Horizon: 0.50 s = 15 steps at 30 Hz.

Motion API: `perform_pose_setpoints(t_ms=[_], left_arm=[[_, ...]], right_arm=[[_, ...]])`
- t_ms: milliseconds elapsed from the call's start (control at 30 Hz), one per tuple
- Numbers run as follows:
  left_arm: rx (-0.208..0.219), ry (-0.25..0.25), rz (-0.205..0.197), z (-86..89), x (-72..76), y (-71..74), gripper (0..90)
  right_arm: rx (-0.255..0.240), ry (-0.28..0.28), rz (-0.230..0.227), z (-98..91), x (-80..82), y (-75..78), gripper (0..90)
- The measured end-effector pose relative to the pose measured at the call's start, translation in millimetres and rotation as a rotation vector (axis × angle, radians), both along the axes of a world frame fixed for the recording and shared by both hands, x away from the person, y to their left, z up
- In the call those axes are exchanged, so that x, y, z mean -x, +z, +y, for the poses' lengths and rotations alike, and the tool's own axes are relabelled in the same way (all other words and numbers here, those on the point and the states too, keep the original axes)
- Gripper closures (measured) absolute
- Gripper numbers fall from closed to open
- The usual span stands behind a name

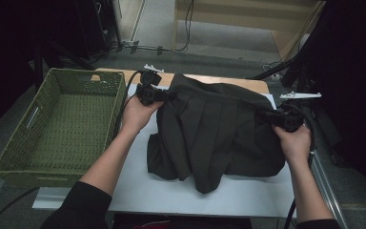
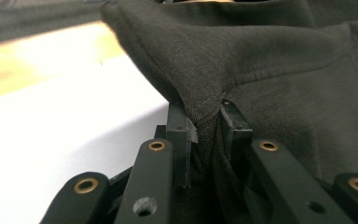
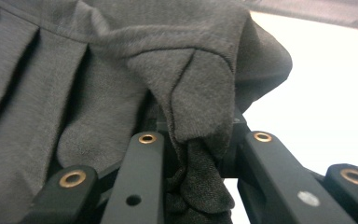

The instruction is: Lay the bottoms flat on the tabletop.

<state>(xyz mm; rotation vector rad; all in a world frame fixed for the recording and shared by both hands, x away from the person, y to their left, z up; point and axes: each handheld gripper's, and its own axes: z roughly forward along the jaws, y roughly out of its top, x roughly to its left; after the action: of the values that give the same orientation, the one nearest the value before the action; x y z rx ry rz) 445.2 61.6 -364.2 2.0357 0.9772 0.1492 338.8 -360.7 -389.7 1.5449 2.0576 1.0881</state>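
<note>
A dark grey pleated garment (image 1: 214, 133) hangs spread between both hands, its lower part resting crumpled on the white table top (image 1: 171, 191). My left gripper (image 1: 164, 95) is shut on the garment's upper left edge; in the left gripper view the cloth (image 2: 242, 70) is bunched between the two black jaws at my left gripper (image 2: 205, 119). My right gripper (image 1: 269, 116) is shut on the upper right edge; in the right gripper view a fold of the cloth (image 3: 186, 93) is pinched at my right gripper (image 3: 196, 135).
A green woven basket (image 1: 43, 157) stands open and hollow at the table's left. Cables run from both grippers. The table's wooden far edge (image 1: 219, 78) lies just behind the garment, with dark stands and floor beyond.
</note>
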Motion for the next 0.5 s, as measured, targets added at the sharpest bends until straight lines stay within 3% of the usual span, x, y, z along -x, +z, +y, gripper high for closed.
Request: perform_pose_setpoints(t_ms=[200, 333, 400, 433, 500], left_arm=[[0.025, -0.016, -0.039, 3.2, 4.6, 41.7, 78.2], [0.066, -0.008, -0.064, 11.0, 5.9, 66.2, 78.1], [0.050, 0.010, -0.055, 12.8, 1.0, 68.6, 76.8], [0.028, 0.032, -0.071, 12.5, -0.7, 66.7, 75.0], [-0.025, 0.058, -0.091, 11.3, -3.1, 59.4, 67.0]], right_arm=[[0.049, 0.017, -0.031, -1.2, 7.6, 56.2, 74.2], [0.029, 0.039, -0.039, -0.8, 8.4, 91.1, 73.5], [0.030, 0.049, -0.020, 2.4, 3.7, 97.7, 69.5], [0.031, 0.061, -0.005, 4.8, -0.3, 96.4, 66.4], [0.058, 0.065, -0.024, 11.7, -7.7, 88.6, 51.2]])
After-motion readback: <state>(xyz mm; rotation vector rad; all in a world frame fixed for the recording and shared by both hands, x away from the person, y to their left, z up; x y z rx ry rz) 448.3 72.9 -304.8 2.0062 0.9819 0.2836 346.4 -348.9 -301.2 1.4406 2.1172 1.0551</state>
